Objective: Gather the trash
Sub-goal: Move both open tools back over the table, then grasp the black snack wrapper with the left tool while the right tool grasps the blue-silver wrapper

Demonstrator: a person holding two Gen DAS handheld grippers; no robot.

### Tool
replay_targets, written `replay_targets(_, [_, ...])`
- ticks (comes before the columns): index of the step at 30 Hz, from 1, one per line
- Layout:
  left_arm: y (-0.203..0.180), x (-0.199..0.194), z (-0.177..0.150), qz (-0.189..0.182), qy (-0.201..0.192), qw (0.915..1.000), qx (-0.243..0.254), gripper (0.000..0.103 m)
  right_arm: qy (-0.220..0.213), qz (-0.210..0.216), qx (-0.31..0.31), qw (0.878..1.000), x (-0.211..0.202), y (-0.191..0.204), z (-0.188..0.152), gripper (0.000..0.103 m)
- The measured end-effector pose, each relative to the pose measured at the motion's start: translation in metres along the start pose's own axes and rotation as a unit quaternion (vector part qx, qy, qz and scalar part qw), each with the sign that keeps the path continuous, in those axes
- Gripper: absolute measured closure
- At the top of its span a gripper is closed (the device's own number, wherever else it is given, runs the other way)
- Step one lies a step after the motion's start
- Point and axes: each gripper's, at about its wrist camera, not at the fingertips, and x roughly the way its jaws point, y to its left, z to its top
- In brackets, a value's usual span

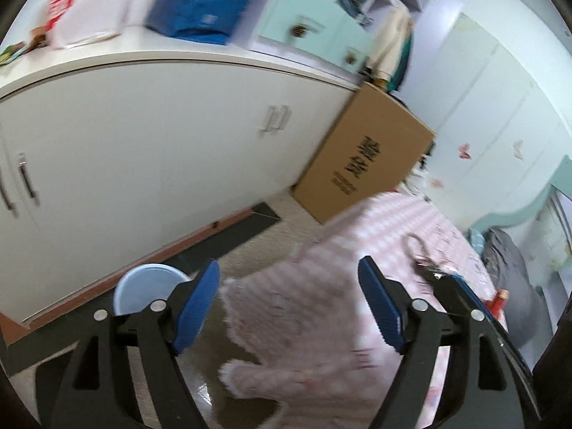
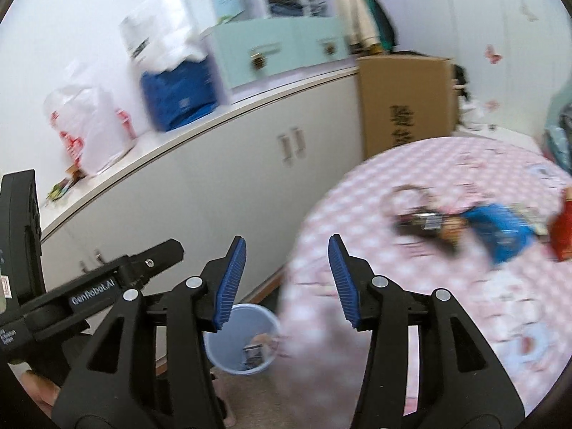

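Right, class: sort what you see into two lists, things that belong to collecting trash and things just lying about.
Belongs to the job:
light blue bin on the floor, a few scraps inside
blue packet on the bed
red packet on the bed
left tool, open
right tool, open

Just lying about:
cardboard box
white cabinet
plastic bag

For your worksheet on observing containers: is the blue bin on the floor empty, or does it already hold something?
Not empty. The right wrist view looks down into the blue bin and shows a few small pieces at its bottom; they are too blurred to identify.
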Motion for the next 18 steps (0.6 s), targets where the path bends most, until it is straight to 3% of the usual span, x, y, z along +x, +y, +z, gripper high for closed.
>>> replay_targets(8, [-0.103,0.044,-0.022,-0.052,0.047,0.9968,0.039,0.024,0.016,-0.076,0.027,0.997,-0.03,-0.1,-0.004,0.05])
replay_targets(13, [-0.143,0.08,-0.034,-0.062,0.087,0.992,0.068,0.024,0.027,-0.102,0.048,0.993,-0.031,-0.147,-0.007,0.048])
replay_targets(18, [-0.169,0.105,-0.042,-0.062,0.102,0.9889,0.088,0.024,0.041,-0.111,0.06,0.991,-0.024,-0.176,-0.008,0.045])
